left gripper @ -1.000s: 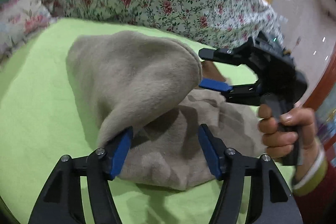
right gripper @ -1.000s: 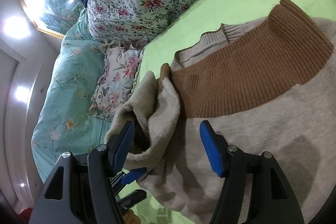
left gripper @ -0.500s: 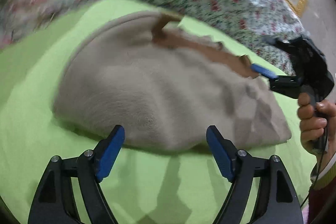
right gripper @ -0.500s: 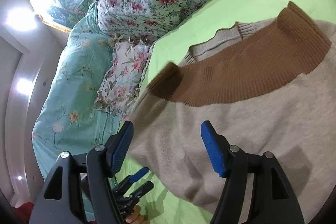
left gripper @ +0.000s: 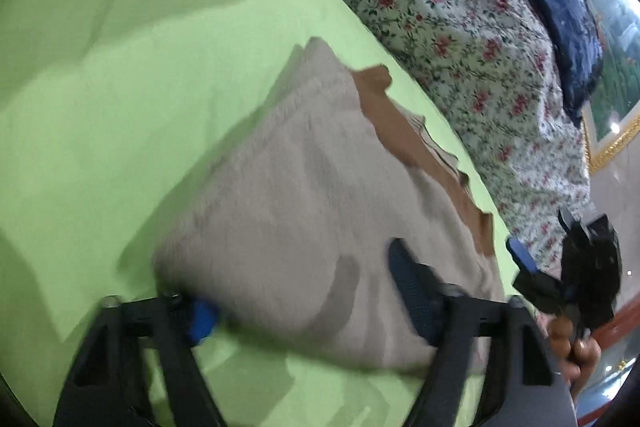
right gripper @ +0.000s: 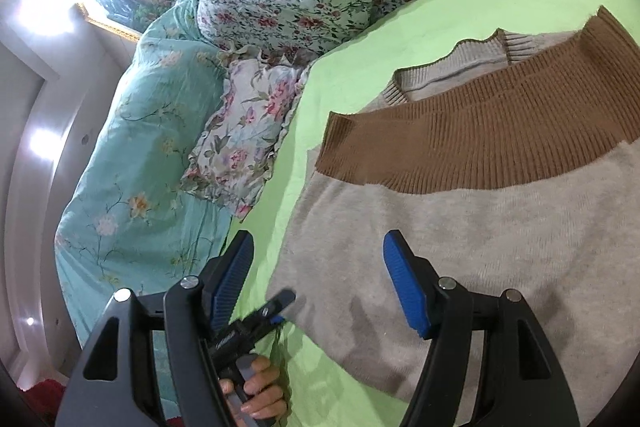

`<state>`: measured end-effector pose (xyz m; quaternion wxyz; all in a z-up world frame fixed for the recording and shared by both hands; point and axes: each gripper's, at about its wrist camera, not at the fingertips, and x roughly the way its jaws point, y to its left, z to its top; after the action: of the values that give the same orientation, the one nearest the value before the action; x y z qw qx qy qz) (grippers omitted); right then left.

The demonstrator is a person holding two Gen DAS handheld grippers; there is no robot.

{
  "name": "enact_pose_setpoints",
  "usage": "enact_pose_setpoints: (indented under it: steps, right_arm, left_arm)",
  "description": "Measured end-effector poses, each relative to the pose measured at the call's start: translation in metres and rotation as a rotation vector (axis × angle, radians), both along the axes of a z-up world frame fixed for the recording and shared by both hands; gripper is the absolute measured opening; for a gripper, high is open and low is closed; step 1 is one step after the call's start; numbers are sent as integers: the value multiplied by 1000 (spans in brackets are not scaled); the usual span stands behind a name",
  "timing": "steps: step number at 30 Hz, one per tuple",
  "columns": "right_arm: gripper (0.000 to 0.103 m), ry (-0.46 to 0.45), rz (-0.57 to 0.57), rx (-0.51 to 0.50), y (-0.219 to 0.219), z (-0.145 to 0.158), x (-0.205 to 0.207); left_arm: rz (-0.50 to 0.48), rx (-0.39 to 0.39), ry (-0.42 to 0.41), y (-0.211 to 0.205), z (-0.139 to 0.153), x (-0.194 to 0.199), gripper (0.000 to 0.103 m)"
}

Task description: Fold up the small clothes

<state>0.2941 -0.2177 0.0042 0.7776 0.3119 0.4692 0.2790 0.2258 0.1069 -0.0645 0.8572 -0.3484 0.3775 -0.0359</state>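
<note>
A beige knit sweater with a brown ribbed band lies folded flat on the lime-green sheet. My left gripper is open, its jaws straddling the sweater's near edge without holding it. My right gripper is open and empty above the sweater's corner. The right gripper also shows at the right edge of the left wrist view. The left gripper shows low in the right wrist view.
A floral quilt and a floral pillow lie along the far side of the bed. A teal floral cover lies beside them. A gold-framed picture hangs on the wall.
The raised sweater half has been laid down flat over the rest. My left gripper let go of the cloth and dropped to the sweater's near edge. Both grippers stay open.
</note>
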Motion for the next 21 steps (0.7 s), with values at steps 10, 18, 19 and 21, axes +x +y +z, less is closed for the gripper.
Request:
enact_pose_setpoints:
  steps: [10, 18, 19, 21]
  right_arm:
    - [68, 16, -96, -8, -41, -7, 10]
    - [75, 56, 9, 121, -52, -12, 35]
    - [79, 67, 35, 135, -49, -15, 40]
    - [79, 96, 47, 120, -46, -24, 50]
  left_arm:
    - [-231, 132, -226, -70, 84, 30, 8]
    - [-523, 318, -232, -191, 75, 43, 8]
    - [-543, 324, -218, -199, 68, 44, 8]
    - [-561, 335, -202, -205, 59, 45, 8]
